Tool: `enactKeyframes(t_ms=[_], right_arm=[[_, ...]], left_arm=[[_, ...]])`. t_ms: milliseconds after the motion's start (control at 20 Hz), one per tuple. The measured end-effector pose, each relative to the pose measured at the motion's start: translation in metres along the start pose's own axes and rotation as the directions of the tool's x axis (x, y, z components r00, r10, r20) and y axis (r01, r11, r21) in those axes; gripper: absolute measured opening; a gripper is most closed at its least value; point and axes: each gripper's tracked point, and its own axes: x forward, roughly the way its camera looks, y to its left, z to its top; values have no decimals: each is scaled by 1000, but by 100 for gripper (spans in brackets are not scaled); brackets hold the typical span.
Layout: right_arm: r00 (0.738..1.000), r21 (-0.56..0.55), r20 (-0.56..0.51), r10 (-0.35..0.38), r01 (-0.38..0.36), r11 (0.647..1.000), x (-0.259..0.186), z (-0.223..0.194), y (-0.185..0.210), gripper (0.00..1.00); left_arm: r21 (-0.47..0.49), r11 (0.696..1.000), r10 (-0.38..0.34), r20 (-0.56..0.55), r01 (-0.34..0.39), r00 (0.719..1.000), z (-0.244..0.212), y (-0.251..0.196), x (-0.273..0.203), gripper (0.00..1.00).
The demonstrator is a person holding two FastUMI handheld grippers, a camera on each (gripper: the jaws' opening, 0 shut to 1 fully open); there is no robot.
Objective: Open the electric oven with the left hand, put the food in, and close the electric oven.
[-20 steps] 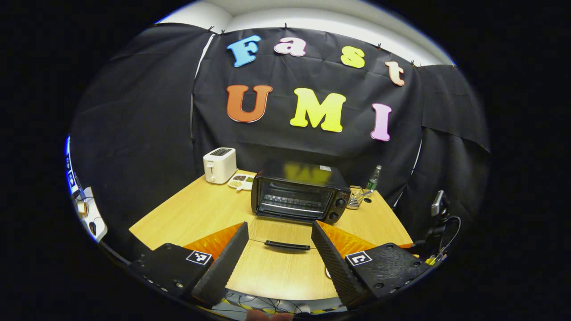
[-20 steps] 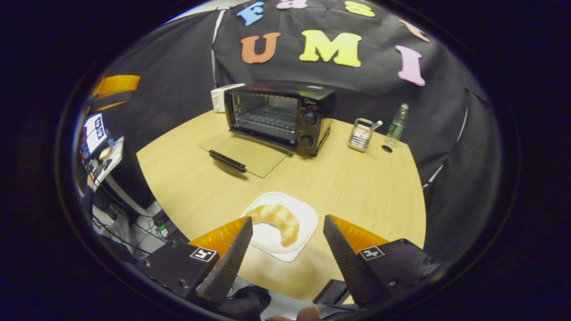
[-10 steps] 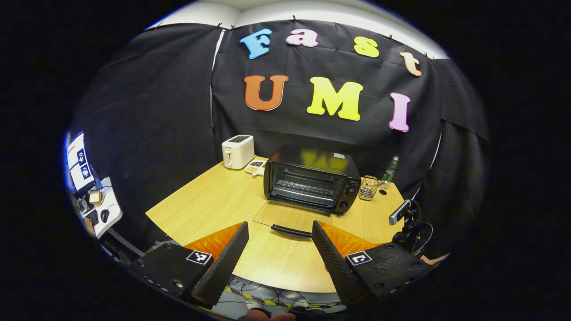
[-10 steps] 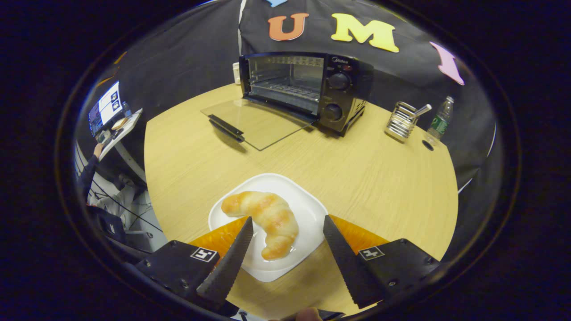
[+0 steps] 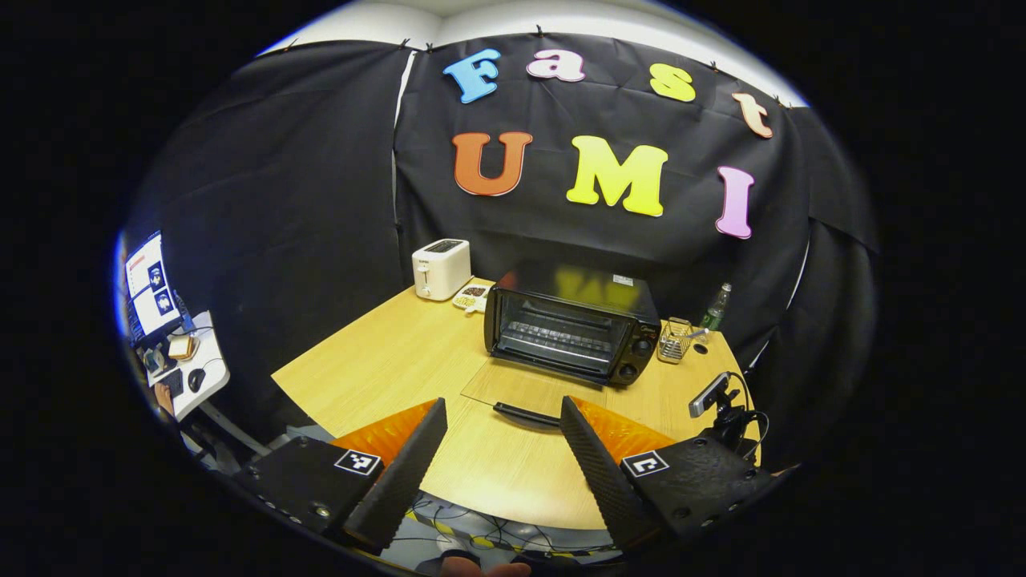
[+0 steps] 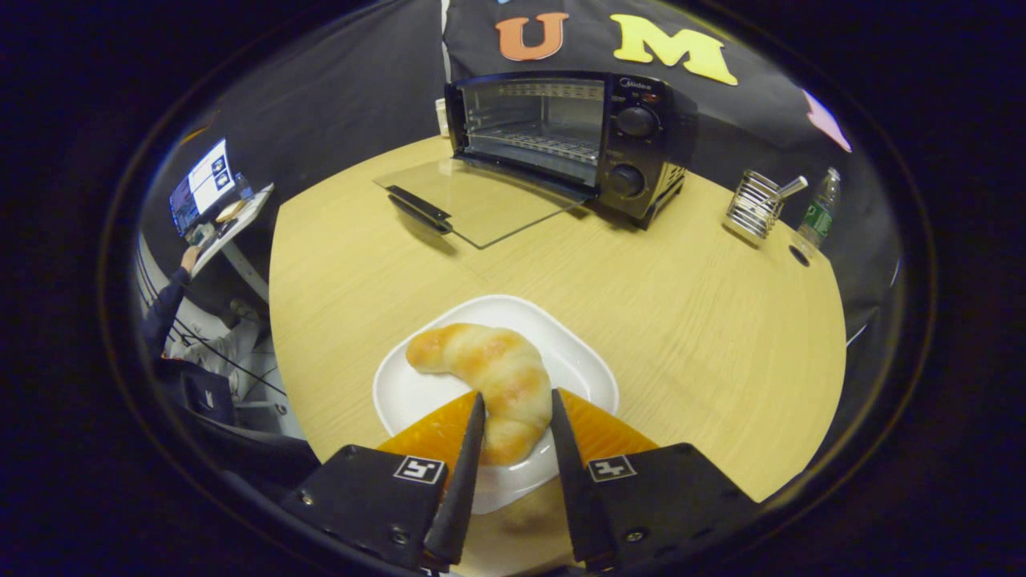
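My right gripper point(image 6: 513, 409) jaws pinch the croissant point(image 6: 489, 375) on the plate point(image 6: 589, 377), lower centre; left gripper point(image 5: 503, 413) wide, empty. Oven point(image 6: 573, 128) door point(image 6: 481, 200) down, upper centre; loading and closing remain.

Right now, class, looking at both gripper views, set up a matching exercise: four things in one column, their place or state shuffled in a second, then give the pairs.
Things:
1. oven door
2. croissant
3. left gripper
4. toaster

States:
A. between the right gripper fingers, on the white plate
B. folded down flat
C. standing at the table's far corner
D. open, holding nothing

Pairs: 1-B, 2-A, 3-D, 4-C
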Motion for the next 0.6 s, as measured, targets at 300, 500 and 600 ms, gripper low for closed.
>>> enactKeyframes(t_ms=[300, 500, 600], right_arm=[[998, 136, 13, -55, 53, 989, -21, 1, -1, 31], [992, 276, 33, -125, 112, 955, -47, 15, 13, 29], [983, 359, 56, -173, 142, 922, -60, 31, 26, 29]], left_arm=[[3, 998, -67, 0, 67, 998, 2, -1, 7, 94], [15, 987, -163, 14, 163, 986, 13, 3, 22, 94], [26, 976, -215, 16, 214, 976, 20, 13, 33, 94]])
